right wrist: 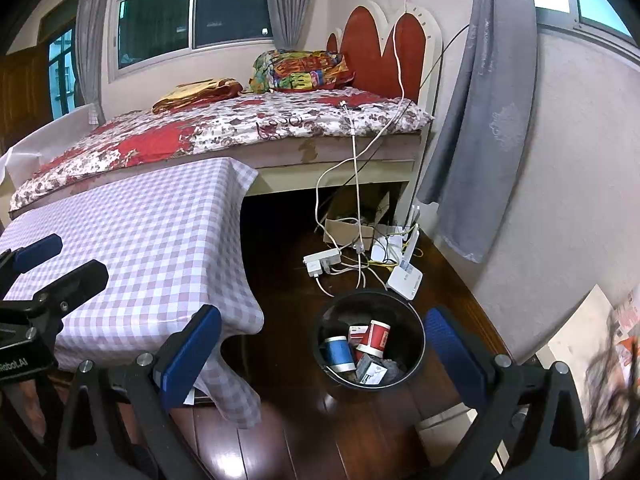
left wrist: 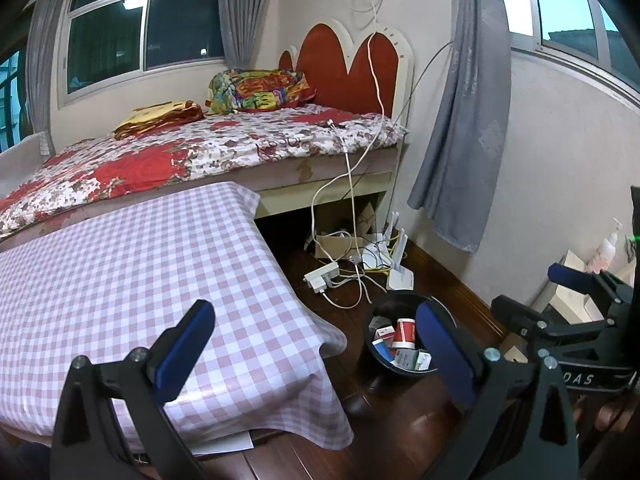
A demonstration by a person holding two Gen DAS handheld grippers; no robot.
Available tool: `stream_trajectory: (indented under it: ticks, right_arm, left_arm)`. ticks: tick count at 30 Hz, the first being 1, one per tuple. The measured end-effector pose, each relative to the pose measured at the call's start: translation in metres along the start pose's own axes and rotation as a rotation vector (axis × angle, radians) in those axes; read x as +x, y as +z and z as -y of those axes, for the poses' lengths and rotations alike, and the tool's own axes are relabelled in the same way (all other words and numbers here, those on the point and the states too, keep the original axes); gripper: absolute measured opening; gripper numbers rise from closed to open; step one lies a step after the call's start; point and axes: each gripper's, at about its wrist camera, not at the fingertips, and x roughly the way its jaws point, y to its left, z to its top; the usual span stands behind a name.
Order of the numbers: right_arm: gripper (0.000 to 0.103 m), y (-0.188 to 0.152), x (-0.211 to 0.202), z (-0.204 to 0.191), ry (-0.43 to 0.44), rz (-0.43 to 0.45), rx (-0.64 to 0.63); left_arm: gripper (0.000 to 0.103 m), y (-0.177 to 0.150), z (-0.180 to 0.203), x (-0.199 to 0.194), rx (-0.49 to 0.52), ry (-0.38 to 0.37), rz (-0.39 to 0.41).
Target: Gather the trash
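A: How do the grippers sit relative to the bin?

B: The left gripper (left wrist: 316, 354) hangs over the corner of the checked tablecloth (left wrist: 132, 268), up and left of the black trash bin (right wrist: 370, 338); its blue pads spread wide, nothing between them. The right gripper (right wrist: 324, 354) hovers above the bin, jaws equally released and empty, its pads framing the bin's rim on either side in its own view.

A: And inside the bin?

B: A blue cup (right wrist: 338, 354) on the left, a red paper cup (right wrist: 376, 336) tilted beside it, a small red-and-white box (right wrist: 357, 334) between them, and a grey-white carton (right wrist: 372, 372) nearer the front. All lie loose on the bottom.

A: Room around it?

B: The tablecloth's hanging corner falls just left of the bin, apart from it. Behind the bin a white power strip (right wrist: 322, 264), tangled cables and a white router (right wrist: 405, 278) lie on the dark wooden floor (right wrist: 288, 432). Right of the bin, bare floor runs to the wall
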Motion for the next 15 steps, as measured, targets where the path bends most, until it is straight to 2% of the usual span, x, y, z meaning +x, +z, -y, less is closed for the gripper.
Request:
stream_trajectory:
  ticks: [15]
  right_arm:
    - [0.103,0.0011,0.0036,-0.0041,0.009,-0.007,-0.011]
  left_arm:
    - [0.101,0.0004,-0.0036,0.0016,0.001,-0.003,-0.012]
